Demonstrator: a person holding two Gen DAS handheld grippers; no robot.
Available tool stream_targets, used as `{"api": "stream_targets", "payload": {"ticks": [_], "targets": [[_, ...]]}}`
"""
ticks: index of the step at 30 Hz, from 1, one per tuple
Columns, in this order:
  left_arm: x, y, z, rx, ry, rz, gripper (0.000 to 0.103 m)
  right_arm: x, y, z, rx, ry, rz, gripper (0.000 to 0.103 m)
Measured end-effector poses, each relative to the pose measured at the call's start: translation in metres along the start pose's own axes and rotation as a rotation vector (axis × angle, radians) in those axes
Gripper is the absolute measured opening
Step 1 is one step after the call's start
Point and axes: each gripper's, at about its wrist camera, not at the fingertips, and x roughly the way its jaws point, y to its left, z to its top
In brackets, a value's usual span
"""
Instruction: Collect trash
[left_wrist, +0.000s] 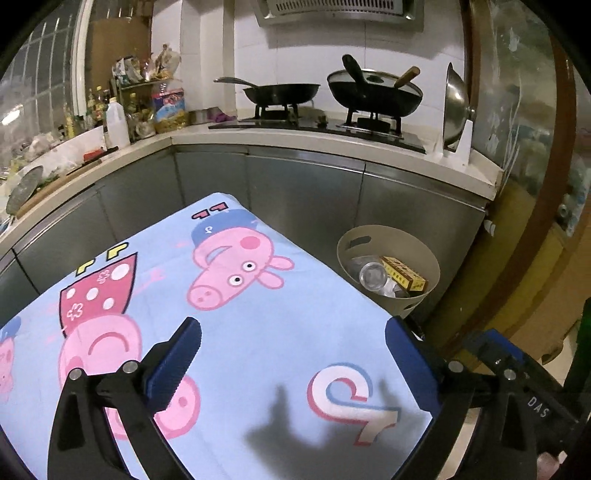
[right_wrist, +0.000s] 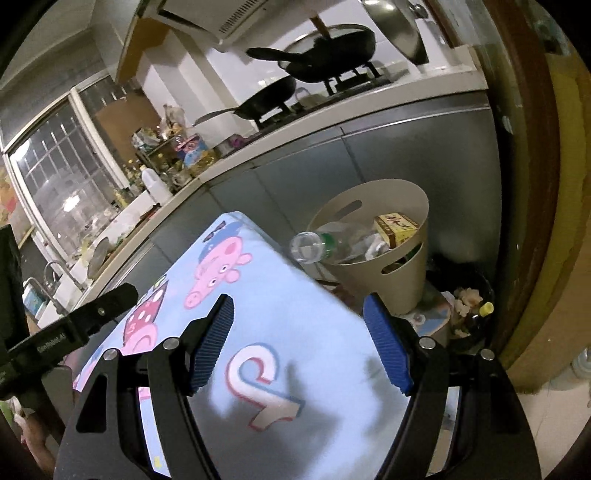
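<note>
A beige trash bin (left_wrist: 428, 295) stands on the floor just past the table's far right corner; it also shows in the right wrist view (right_wrist: 413, 236). Inside lie a clear plastic bottle (left_wrist: 373, 275) and a yellow carton (left_wrist: 404, 273). In the right wrist view the bottle (right_wrist: 314, 247) sticks out over the bin's rim beside the carton (right_wrist: 397, 227). My left gripper (left_wrist: 293, 339) is open and empty above the table's cartoon cloth (left_wrist: 258, 332). My right gripper (right_wrist: 299, 314) is open and empty above the cloth's right edge (right_wrist: 295, 332), short of the bin.
Grey kitchen cabinets (left_wrist: 295, 184) run behind the table, with a stove, two black pans (left_wrist: 373, 92) and cluttered bottles (left_wrist: 118, 122) on the counter. A dark container with scraps (right_wrist: 469, 306) sits on the floor right of the bin. A wooden door frame (right_wrist: 524, 184) stands at right.
</note>
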Motion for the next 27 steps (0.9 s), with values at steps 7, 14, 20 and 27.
{"api": "stream_targets", "payload": {"ticks": [7, 14, 20, 27], "targets": [[-0.015, 0.014, -0.012, -0.021, 0.001, 0.047, 0.099, -0.016, 0.017, -0.003, -0.021, -0.014, 0.011, 0.073], [-0.03, 0.023, -0.021, -0.018, -0.014, 0.119, 0.099, -0.024, 0.031, -0.006, -0.04, -0.022, 0.018, 0.075], [-0.044, 0.019, -0.027, 0.033, -0.046, 0.194, 0.099, -0.031, 0.042, -0.008, -0.045, -0.031, 0.031, 0.078], [-0.056, 0.021, -0.028, 0.031, -0.064, 0.206, 0.099, -0.044, 0.05, -0.008, -0.04, -0.068, 0.031, 0.082]]}}
